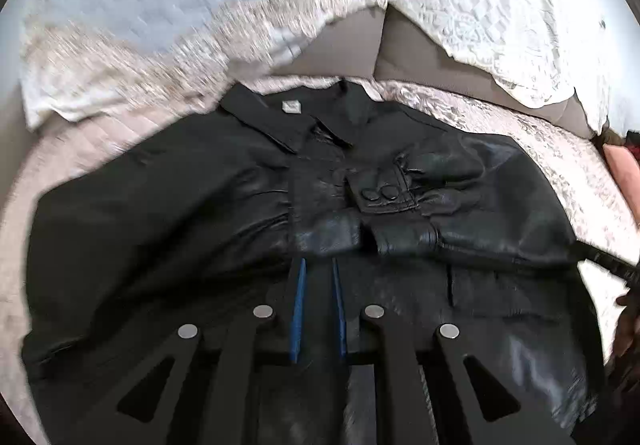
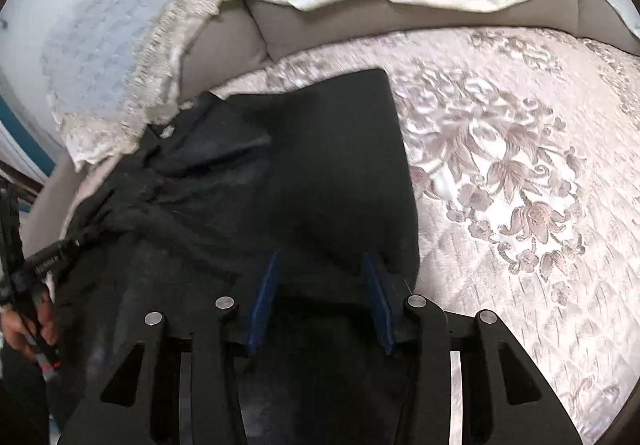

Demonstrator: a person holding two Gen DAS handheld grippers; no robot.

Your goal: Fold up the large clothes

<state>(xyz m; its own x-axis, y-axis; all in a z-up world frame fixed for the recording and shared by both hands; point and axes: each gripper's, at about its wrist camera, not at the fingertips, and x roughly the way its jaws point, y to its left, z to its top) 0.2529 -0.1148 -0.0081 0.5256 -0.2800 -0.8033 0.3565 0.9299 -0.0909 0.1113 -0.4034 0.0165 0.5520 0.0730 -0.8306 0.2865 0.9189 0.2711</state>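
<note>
A black leather jacket (image 1: 160,225) lies front up on a pale floral cover, collar (image 1: 280,121) at the far side. Both sleeves are folded across the chest, and one cuff with two snaps (image 1: 380,195) lies on top. My left gripper (image 1: 319,263) hovers over the jacket's middle just below the cuffs, its blue pads a narrow gap apart with nothing gripped. In the right wrist view the jacket (image 2: 320,165) fills the centre. My right gripper (image 2: 321,257) stands half open at its right side, dark cloth lying between the pads. It also shows in the left wrist view as the right gripper (image 1: 616,265).
The floral cover (image 2: 500,165) stretches bare to the right of the jacket. Grey cushions (image 1: 340,49) stand behind, draped with a white lace throw (image 1: 500,25). A hand (image 2: 24,329) holds the left gripper (image 2: 44,257) at the jacket's left edge.
</note>
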